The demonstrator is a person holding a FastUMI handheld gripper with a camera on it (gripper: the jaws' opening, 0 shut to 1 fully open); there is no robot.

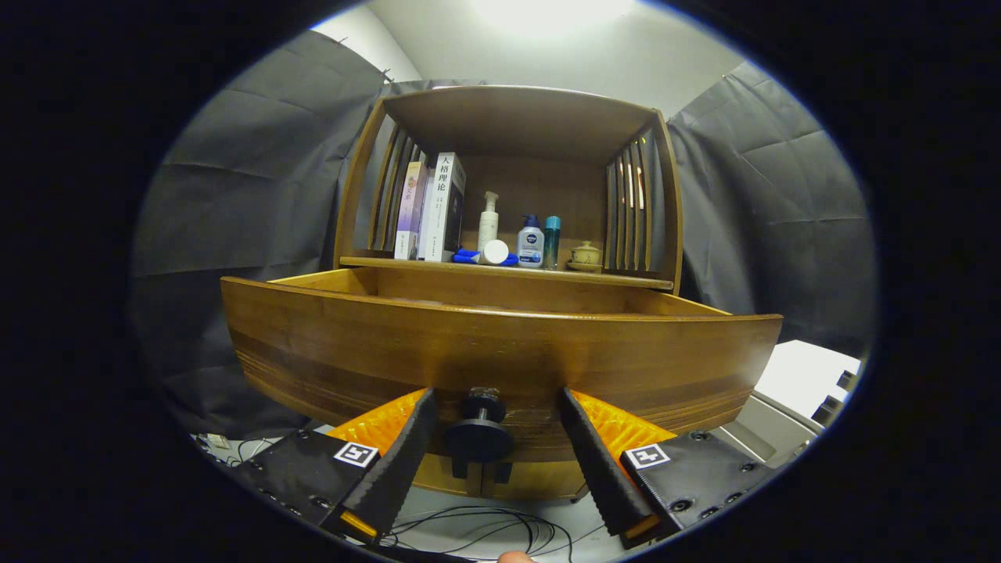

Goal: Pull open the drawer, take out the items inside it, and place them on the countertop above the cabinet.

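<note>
The wooden drawer [500,352] of the cabinet stands pulled out toward me, its front panel just ahead of the fingers. A dark round knob [479,430] sticks out of the panel's lower middle. My gripper [496,403] is open, one finger on each side of the knob with a gap to both, touching nothing. The drawer's inside is hidden behind its front panel. Above the drawer runs the countertop [626,277].
On the countertop stand several books [430,207], a white pump bottle [488,220], a blue-and-white lying item [485,254], a small blue-capped bottle [530,244], a teal bottle [552,242] and a small ceramic pot [585,256]. Cables [485,532] lie on the floor below. A white table [805,375] stands right.
</note>
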